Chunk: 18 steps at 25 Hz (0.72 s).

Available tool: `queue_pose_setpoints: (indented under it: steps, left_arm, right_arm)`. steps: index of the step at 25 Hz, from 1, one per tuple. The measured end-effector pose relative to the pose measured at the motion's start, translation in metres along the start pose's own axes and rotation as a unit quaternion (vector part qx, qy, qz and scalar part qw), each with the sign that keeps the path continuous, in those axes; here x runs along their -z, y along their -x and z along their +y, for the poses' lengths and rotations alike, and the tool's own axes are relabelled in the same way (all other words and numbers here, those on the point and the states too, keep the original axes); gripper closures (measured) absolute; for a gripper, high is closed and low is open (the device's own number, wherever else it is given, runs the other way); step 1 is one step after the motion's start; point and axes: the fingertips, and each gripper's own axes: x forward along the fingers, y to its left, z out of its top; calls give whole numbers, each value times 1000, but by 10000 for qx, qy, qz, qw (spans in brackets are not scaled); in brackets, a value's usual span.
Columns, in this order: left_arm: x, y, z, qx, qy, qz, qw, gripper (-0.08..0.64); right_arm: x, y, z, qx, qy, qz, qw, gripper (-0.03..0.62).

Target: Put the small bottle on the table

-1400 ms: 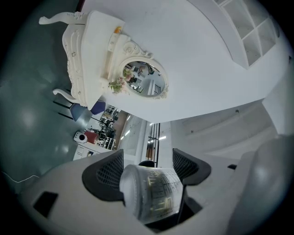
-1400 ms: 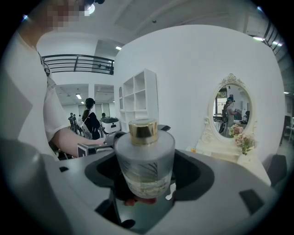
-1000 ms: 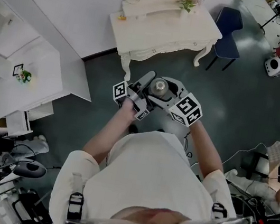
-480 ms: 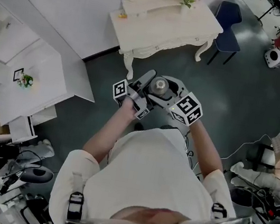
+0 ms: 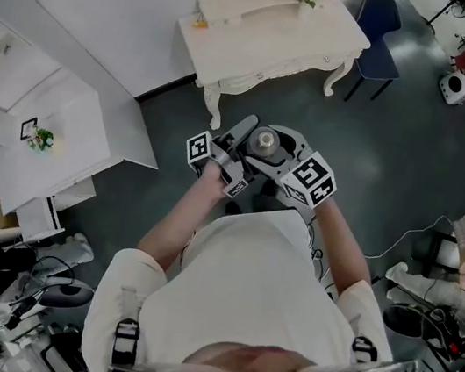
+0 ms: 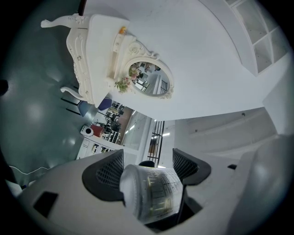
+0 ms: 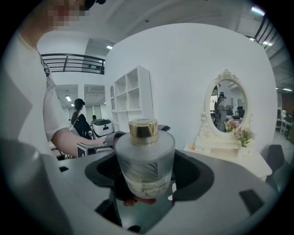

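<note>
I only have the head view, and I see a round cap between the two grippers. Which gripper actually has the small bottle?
Observer: In the left gripper view the small bottle lies crosswise between the jaws of the left gripper, touching both.
Operator: And the other one?
Observer: The right gripper has its jaws against the bottle's sides too; in its view the bottle stands upright.
Operator: What does it look like?
Observer: Frosted glass with a gold cap.
</note>
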Motion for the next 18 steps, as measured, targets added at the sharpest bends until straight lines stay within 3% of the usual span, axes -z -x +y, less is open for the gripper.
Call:
queue_pose_setpoints:
  steps: [18]
  left_arm:
    - [-62,-92,24,17,-176,-365,9992,233]
  right_arm:
    - [-7,-3,-114,-422,56,-11,9991,249]
